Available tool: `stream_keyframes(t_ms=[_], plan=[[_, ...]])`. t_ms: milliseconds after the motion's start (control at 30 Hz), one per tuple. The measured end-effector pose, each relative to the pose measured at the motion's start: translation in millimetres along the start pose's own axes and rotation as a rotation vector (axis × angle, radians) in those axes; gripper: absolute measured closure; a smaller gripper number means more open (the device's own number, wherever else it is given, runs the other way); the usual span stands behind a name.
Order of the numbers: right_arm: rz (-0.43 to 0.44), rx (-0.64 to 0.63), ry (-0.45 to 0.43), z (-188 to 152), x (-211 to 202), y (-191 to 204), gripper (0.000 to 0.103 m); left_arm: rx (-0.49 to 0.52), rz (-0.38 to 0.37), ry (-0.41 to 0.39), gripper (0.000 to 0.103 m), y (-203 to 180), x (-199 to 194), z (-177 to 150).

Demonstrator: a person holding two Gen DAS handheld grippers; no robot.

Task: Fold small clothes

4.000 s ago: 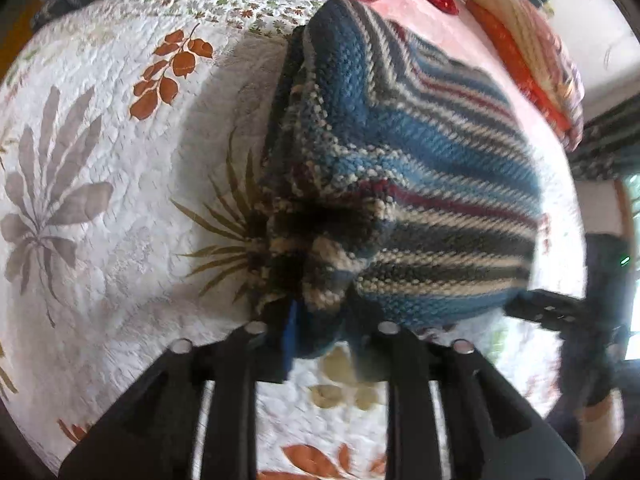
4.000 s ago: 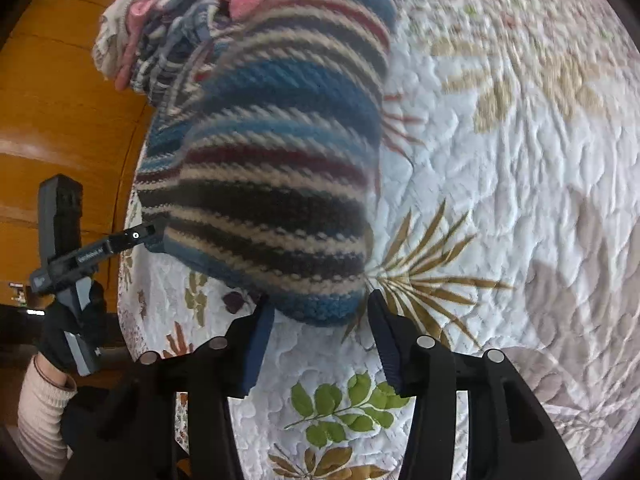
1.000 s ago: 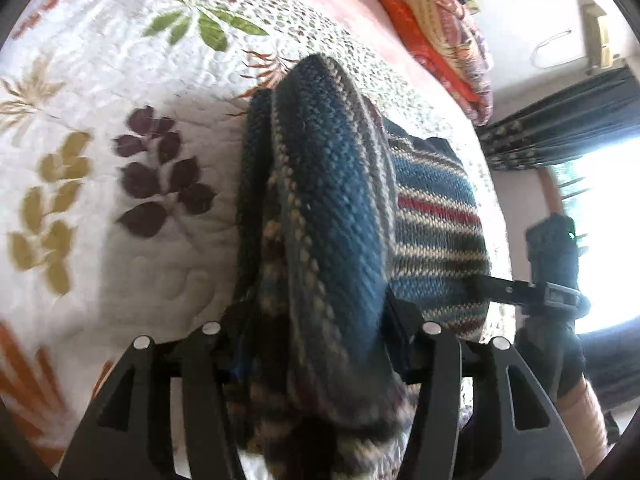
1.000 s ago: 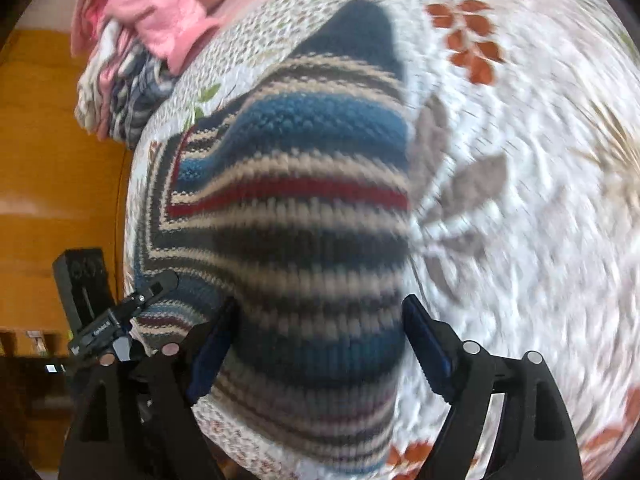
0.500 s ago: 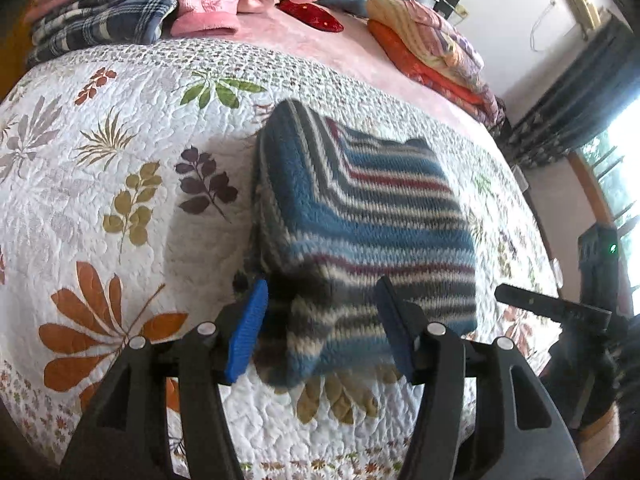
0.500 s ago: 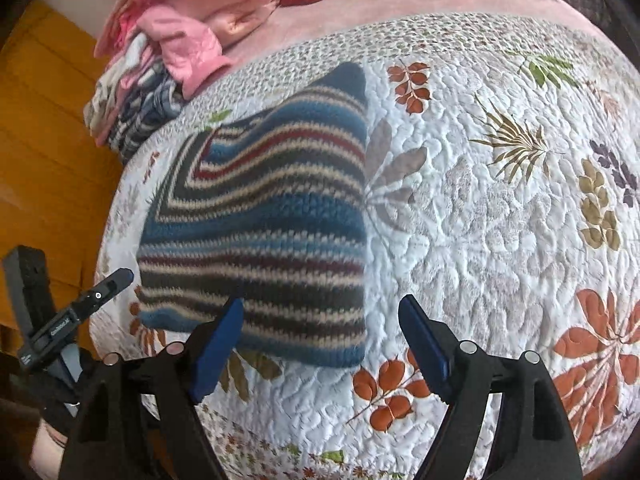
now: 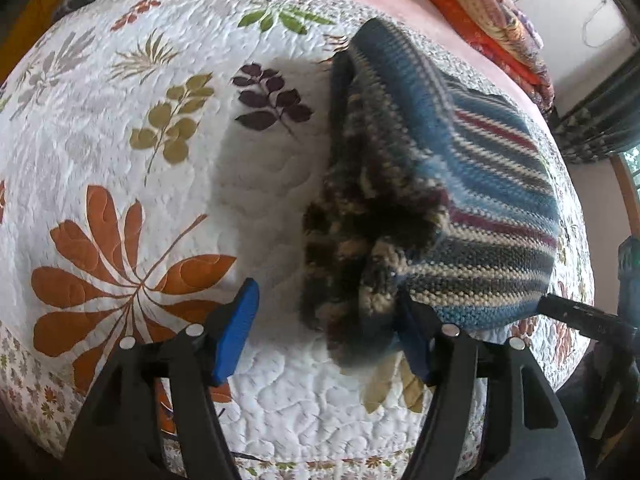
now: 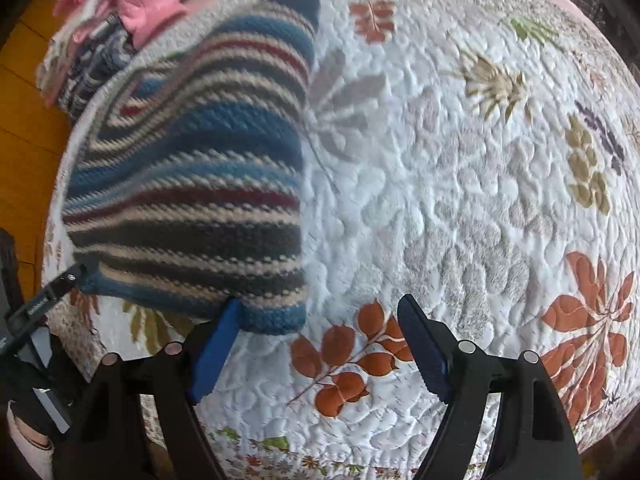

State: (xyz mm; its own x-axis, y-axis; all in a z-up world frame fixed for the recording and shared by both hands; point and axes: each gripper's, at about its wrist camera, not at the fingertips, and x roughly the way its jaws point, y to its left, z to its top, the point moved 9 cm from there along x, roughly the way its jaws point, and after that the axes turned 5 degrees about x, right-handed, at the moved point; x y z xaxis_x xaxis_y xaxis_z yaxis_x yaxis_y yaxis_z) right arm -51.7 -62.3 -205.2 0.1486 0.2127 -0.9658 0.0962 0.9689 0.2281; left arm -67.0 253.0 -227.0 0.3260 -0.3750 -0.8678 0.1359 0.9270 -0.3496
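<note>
A folded knitted sweater (image 7: 480, 168) with blue, cream, dark and red stripes lies on the leaf-print quilt (image 7: 160, 200). My left gripper (image 7: 325, 292) is open and low at the sweater's near left corner. The fuzzy folded edge lies between its fingers and touches the right blue pad (image 7: 412, 344). In the right wrist view the sweater (image 8: 192, 168) fills the left half. My right gripper (image 8: 320, 302) is open at its near right corner, which sits against the left blue pad (image 8: 216, 344). Each gripper shows at the edge of the other's view.
A pile of pink and plaid clothes (image 8: 120, 12) lies at the far end of the bed, and orange and striped blankets (image 7: 480, 8) lie beyond the sweater. The quilt's near edge (image 8: 320, 460) runs just under my grippers. A gloved hand with a pale sleeve (image 8: 24, 420) holds the left gripper.
A second ago the thick sweater sat between the fingers of both grippers. Half a second ago both were open and drawn back. Now both have come in low at its near corners.
</note>
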Motion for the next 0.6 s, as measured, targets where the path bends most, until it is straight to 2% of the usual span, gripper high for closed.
stream_keyframes(t_ms=[333, 400, 533, 600], plan=[[-0.005, 0.036, 0.055, -4.4, 23.8, -6.8, 0.018, -0.005, -0.003, 0.009, 0.031, 7.6, 9.0, -4.2], [-0.01, 0.035, 0.045, -3.7, 18.8, -5.9, 0.019, -0.009, -0.005, 0.011, 0.031, 5.5, 5.2, -4.3], [-0.021, 0.014, -0.039, 2.2, -11.3, -1.7, 0.018, -0.024, -0.021, 0.016, 0.034, -3.1, -10.6, -4.8], [0.007, 0.025, -0.08, 2.8, -27.2, 0.9, 0.017, -0.021, -0.035, 0.006, 0.034, -8.8, -20.8, -4.3]])
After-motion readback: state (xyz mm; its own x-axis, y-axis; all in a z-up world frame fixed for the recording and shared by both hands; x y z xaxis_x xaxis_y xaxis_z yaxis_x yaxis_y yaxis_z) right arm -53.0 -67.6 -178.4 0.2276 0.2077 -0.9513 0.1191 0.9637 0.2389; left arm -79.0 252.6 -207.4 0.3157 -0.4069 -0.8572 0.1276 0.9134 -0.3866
